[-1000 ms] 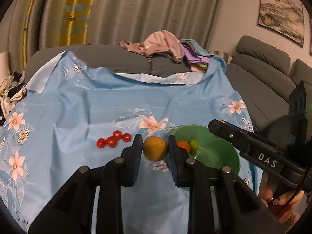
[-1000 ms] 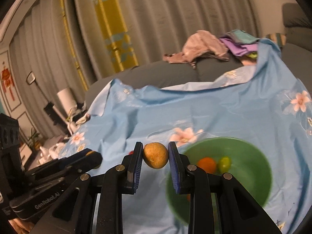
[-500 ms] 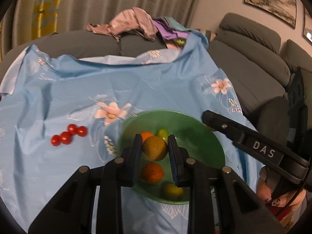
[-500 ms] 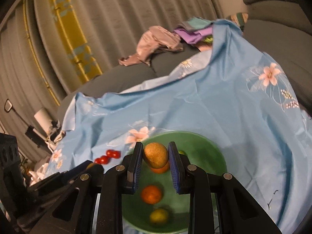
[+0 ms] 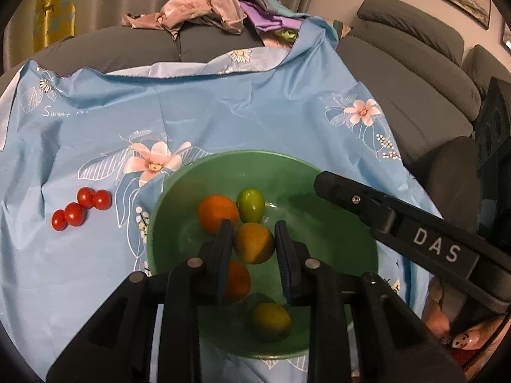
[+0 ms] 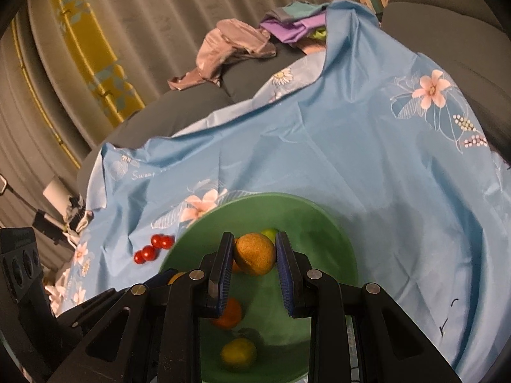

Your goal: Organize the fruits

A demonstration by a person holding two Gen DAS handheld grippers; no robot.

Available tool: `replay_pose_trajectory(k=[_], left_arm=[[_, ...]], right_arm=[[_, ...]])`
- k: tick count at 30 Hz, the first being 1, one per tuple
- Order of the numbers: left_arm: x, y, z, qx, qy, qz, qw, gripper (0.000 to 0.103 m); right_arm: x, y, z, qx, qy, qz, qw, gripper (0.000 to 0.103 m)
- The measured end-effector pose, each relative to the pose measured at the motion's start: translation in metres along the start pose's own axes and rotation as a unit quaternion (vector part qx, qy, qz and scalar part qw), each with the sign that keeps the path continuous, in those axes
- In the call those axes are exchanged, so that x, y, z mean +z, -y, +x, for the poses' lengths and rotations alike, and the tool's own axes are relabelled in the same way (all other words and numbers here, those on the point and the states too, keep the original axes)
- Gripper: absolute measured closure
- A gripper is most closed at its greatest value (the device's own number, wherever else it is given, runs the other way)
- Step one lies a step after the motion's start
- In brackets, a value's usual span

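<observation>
Right wrist: brown fruit (image 6: 255,258) clamped in right gripper (image 6: 254,266) above bowl (image 6: 332,239).

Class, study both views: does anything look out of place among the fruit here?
Yes. Four cherry tomatoes lie loose on the blue cloth, left of the green bowl, while the oranges and the other loose fruit sit inside it.

green bowl (image 5: 335,239): holds two oranges (image 5: 217,212), green fruit (image 5: 251,205), yellow fruit (image 5: 270,320) | brown-yellow fruit (image 5: 254,243): above bowl | four cherry tomatoes (image 5: 80,209): left of bowl
</observation>
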State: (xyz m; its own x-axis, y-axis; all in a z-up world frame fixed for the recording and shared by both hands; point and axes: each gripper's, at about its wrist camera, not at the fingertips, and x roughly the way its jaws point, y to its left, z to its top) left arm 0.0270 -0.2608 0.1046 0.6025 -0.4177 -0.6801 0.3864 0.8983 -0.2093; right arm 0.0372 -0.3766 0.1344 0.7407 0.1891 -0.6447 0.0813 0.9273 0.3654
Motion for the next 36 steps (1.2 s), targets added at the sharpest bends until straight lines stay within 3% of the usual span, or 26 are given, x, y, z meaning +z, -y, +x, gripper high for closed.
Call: replay_pose_trajectory(k=[36], left_arm=[[-0.008, 0.001, 0.036, 0.011, -0.038, 0.006, 0.9992, 0.076]], right_arm=[[-0.003, 0.021, 0.032, -0.063, -0.062, 0.006, 0.996, 0.074]])
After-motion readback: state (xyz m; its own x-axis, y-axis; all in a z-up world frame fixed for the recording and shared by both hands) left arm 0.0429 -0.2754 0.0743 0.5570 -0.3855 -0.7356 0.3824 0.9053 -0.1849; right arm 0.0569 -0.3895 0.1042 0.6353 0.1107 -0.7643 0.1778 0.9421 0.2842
